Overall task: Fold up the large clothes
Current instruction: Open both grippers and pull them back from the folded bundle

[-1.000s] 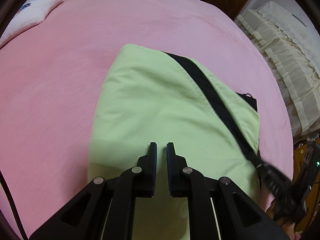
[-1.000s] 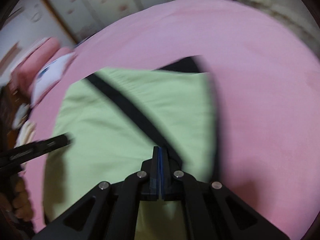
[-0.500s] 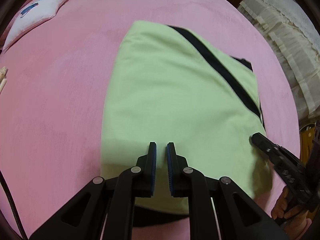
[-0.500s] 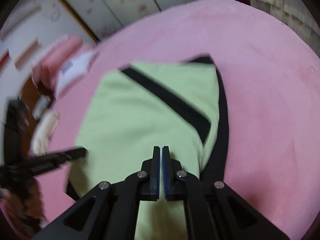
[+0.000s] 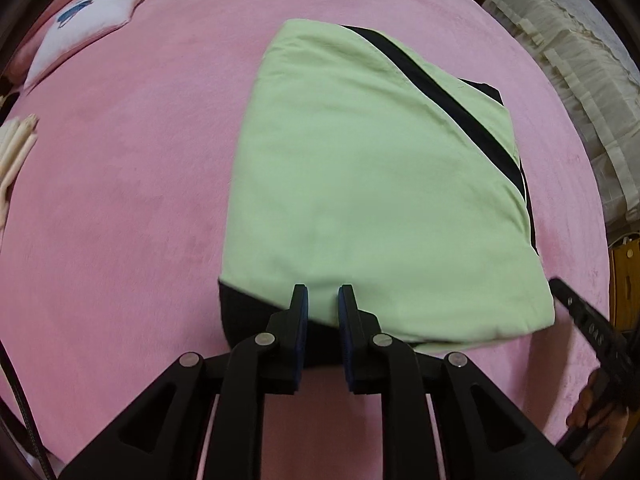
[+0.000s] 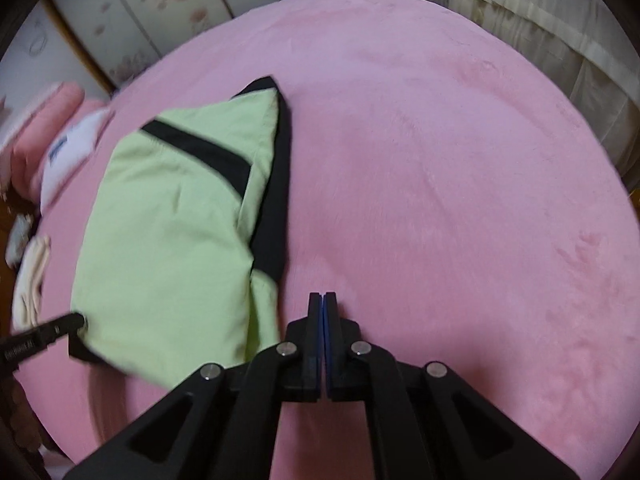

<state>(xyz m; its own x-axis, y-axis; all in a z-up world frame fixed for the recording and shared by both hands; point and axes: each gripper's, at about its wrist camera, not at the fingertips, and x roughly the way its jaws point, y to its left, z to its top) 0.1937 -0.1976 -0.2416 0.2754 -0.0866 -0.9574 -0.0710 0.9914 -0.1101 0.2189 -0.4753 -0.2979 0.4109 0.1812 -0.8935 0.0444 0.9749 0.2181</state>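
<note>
A light green garment (image 5: 372, 184) with a black stripe and black trim lies folded into a compact rectangle on the pink blanket (image 5: 120, 200). My left gripper (image 5: 323, 294) hovers over the garment's near edge. Its jaws are opening, with a clear gap and nothing pressed between the pads. In the right wrist view the garment (image 6: 168, 232) lies to the left. My right gripper (image 6: 323, 298) is shut on nothing above bare blanket (image 6: 440, 160), just right of the garment's near corner. The left gripper's finger (image 6: 60, 330) shows at the garment's lower left corner.
A white pillow (image 5: 88, 28) and pink bedding lie at the far left of the bed. Cream cloth (image 5: 12, 152) sits at the left edge. A cream lace cover (image 5: 580, 80) hangs right of the bed. Flowered wardrobe doors (image 6: 160, 12) stand behind. A hand (image 5: 592, 412) holds the right gripper.
Both grippers drew back toward the near edge, so the whole folded garment shows. The left jaws widened a little. The right gripper slid off the garment onto bare blanket at its right.
</note>
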